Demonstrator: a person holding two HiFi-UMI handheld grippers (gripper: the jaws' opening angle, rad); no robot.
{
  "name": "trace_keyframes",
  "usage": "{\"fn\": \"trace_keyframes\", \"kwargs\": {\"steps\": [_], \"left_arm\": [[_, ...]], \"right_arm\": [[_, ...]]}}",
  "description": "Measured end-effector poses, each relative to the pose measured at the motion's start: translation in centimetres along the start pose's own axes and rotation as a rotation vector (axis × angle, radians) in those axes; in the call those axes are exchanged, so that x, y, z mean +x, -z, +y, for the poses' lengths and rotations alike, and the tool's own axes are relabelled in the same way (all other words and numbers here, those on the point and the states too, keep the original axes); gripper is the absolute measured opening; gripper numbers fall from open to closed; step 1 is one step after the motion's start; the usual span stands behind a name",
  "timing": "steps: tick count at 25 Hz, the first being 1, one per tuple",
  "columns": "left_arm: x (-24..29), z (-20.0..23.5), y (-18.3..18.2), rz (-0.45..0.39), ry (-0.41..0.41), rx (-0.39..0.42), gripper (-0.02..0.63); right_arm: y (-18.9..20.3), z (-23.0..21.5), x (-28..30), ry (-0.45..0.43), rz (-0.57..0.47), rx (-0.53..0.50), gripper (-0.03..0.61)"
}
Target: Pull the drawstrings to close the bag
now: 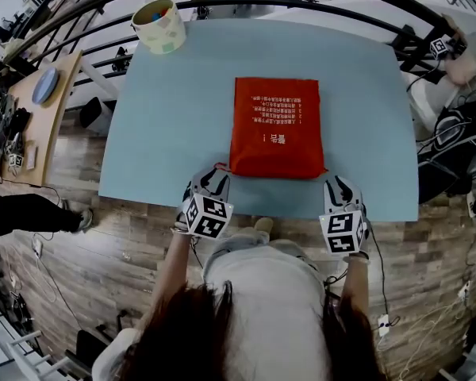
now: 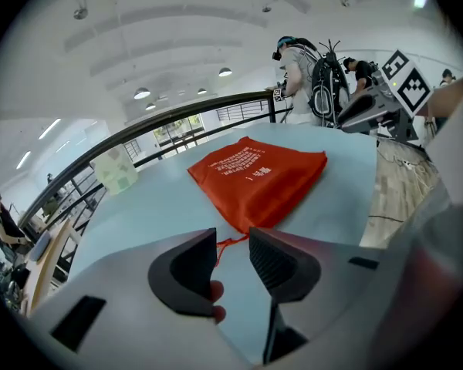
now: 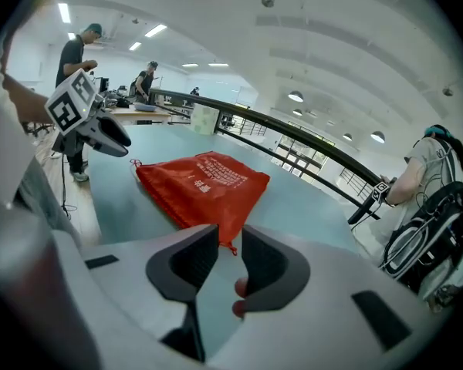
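I see the pale blue table [image 1: 365, 94] filling the middle of the head view, with the red drawstring bag [image 1: 276, 125] flat at its centre, mouth toward the lower edge. My left gripper [image 1: 210, 181] sits at the bag's lower left corner and my right gripper [image 1: 339, 187] at its lower right. Both have their jaws apart, gripping nothing. A paper cup [image 1: 160, 24] stands upper left. The left drawstring [image 2: 228, 242] shows in the left jaw gap, unpinched. The right cord end [image 3: 231, 247] shows likewise.
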State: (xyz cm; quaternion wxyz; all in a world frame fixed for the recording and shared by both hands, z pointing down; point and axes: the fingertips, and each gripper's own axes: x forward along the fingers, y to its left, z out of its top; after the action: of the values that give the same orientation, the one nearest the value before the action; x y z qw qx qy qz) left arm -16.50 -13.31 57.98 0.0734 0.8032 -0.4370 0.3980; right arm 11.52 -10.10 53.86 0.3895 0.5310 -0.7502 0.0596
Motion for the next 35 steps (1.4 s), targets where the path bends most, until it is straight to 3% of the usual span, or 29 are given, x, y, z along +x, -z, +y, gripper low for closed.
{"fn": "trace_keyframes", "kwargs": {"steps": [18,35], "left_arm": [[3.6,0.5,2.0,0.092,-0.045,0.198,0.146],[5.0,0.8,2.6,0.135,-0.050,0.284,0.167]], "right_arm": [[2.1,0.9,4.4,-0.048,0.121,-0.116,0.101],[4.4,0.8,7.4,-0.079,0.216,-0.214,0.109]]}}
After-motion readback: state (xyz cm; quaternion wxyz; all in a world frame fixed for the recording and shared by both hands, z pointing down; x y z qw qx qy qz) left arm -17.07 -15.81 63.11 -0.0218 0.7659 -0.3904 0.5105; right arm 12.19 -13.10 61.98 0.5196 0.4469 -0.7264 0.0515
